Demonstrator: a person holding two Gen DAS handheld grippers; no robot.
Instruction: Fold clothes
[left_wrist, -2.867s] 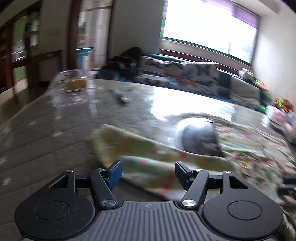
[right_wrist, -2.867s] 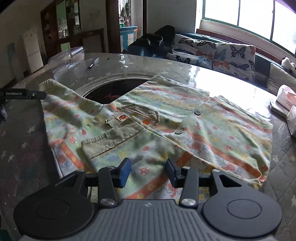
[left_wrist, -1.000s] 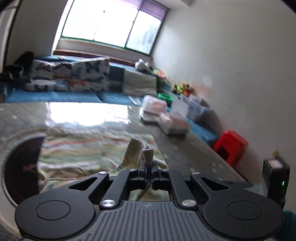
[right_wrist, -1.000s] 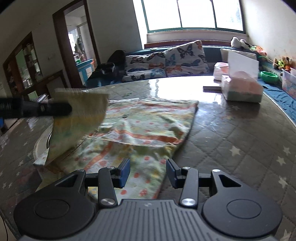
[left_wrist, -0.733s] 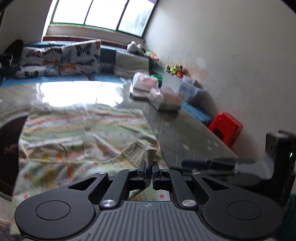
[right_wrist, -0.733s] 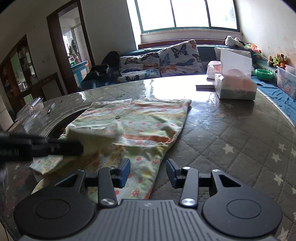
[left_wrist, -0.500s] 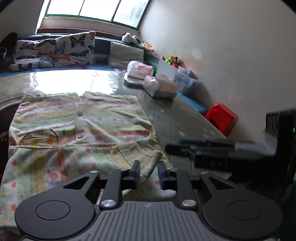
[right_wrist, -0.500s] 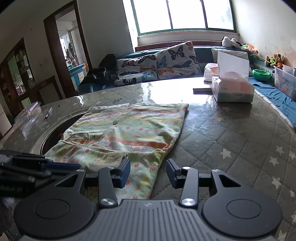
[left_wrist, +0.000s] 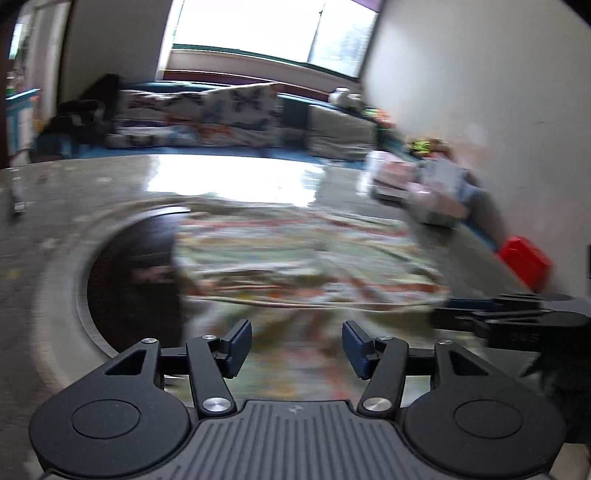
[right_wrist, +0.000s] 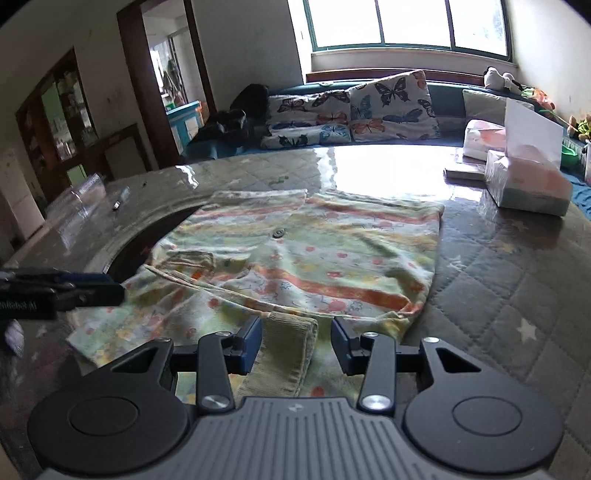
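A small patterned shirt (right_wrist: 314, 254) with orange stripes and buttons lies flat on the quilted table, one sleeve folded across its front. The sleeve's ribbed green cuff (right_wrist: 288, 350) rests between the spread fingers of my right gripper (right_wrist: 295, 345), which is open and grips nothing. In the blurred left wrist view the shirt (left_wrist: 306, 258) spreads ahead of my left gripper (left_wrist: 297, 345), open and empty. The left gripper (right_wrist: 110, 290) also pokes in from the left edge of the right wrist view; the right gripper (left_wrist: 439, 314) enters from the right of the left wrist view.
A round dark opening (left_wrist: 129, 273) in the table lies left of the shirt. Tissue boxes (right_wrist: 528, 184) stand at the table's far right. A clear plastic container (right_wrist: 83, 195) sits at the far left. A sofa with butterfly cushions (right_wrist: 369, 107) runs behind, and a red stool (left_wrist: 524, 260) stands by the wall.
The left gripper let go of the sleeve cuff it had carried across the shirt, opened wide and swung back left. The cuff now lies between the right gripper's open fingers.
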